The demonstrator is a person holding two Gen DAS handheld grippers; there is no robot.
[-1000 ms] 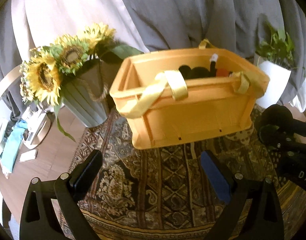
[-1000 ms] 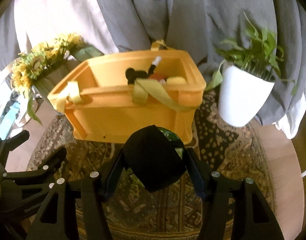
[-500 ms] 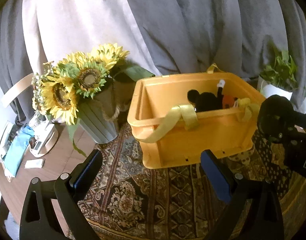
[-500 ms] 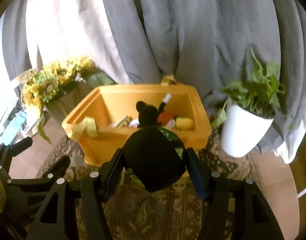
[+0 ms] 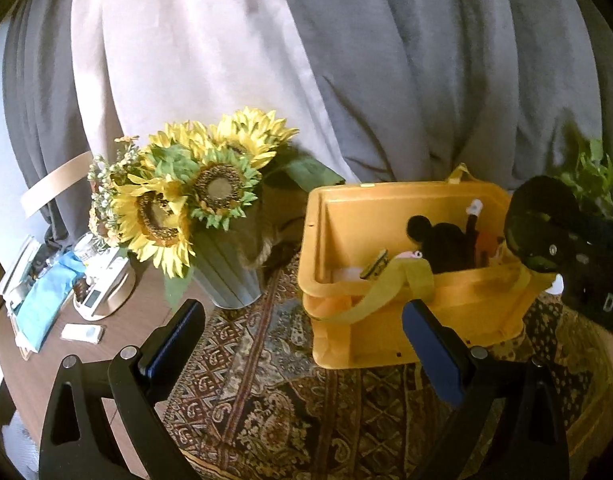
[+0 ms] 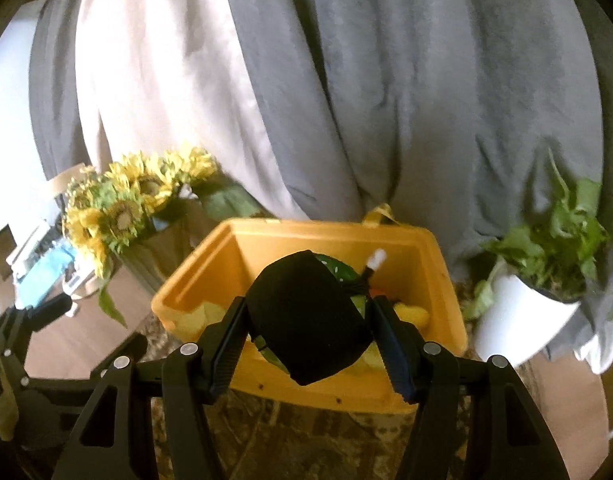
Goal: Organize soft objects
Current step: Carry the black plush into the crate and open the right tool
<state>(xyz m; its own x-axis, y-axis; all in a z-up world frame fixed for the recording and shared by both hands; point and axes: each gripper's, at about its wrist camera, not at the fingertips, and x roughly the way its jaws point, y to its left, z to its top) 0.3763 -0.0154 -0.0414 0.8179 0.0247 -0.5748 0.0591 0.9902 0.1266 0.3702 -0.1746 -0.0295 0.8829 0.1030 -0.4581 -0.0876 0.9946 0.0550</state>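
A yellow-orange bin (image 5: 406, 312) sits on a brown paisley-patterned rug (image 5: 290, 392) beside yellow sunflowers (image 5: 194, 196).

Black plush (image 6: 306, 316) hides bin (image 6: 234, 248) contents.

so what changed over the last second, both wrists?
The right hand-held gripper carried the black-and-green soft toy up and forward: it was low in front of the yellow bin and now hangs over its near rim. The left hand-held gripper rose too, so more of the bin's inside shows. Unchanged: right grip shut on the toy, left open and empty, bin, sunflowers and potted plant in place.
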